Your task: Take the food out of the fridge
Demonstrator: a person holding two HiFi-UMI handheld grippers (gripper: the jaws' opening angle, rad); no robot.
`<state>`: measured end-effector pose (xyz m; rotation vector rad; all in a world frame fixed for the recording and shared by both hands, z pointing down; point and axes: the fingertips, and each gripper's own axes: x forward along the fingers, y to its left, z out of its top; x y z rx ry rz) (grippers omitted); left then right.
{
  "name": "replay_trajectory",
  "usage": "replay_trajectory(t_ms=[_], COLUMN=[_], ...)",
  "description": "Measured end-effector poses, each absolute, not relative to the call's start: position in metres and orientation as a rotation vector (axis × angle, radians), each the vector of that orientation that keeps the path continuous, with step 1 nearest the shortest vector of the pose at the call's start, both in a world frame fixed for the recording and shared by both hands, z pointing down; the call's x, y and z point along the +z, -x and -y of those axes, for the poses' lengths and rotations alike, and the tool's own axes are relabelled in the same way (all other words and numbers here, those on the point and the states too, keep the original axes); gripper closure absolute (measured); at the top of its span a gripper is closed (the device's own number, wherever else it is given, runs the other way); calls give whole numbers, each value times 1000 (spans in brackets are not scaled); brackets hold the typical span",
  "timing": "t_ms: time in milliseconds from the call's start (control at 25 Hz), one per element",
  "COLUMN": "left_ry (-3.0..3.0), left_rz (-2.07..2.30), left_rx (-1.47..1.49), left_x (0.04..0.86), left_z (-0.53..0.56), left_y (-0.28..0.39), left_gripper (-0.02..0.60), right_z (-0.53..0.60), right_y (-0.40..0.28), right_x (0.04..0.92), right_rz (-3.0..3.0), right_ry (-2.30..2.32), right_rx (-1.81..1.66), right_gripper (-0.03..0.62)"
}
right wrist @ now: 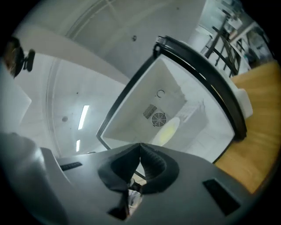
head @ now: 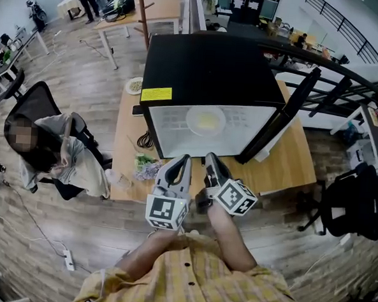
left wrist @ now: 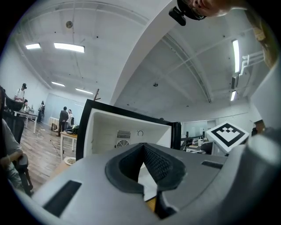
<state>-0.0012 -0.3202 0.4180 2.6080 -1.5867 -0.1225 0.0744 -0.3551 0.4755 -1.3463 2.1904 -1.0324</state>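
Round white plate of pale yellow food (head: 206, 121) is seen mid-cavity in the black mini fridge (head: 207, 59), untouched. Black fridge door (head: 277, 117) is set wide open at the right, so access is judged clear. Fridge is carried on the wooden counter (head: 290, 169). Left gripper (head: 183, 159) and right gripper (head: 209, 158) are held side by side just before the opening, fingers closed on nothing. Plate is located ahead of both, well apart. Opening is judged needed before any grasp.
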Motion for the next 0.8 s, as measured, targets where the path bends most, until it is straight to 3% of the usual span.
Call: replay_trajectory(t_ms=[400, 680, 800], left_ry=[-2605, -2598, -2591], left_rz=[1576, 1576, 1577], left_rx=[-80, -51, -49], left_x=[428, 436, 439], left_z=[334, 346, 351], left_y=[9, 16, 19], left_gripper=[574, 574, 574], right_z=[382, 399, 410], right_y=[-79, -73, -73], right_x=[546, 554, 549], right_rz=[-1410, -1347, -1395], right_ry=[971, 980, 1028], right_rx=[-1621, -1629, -1590], right_gripper=[586, 583, 531])
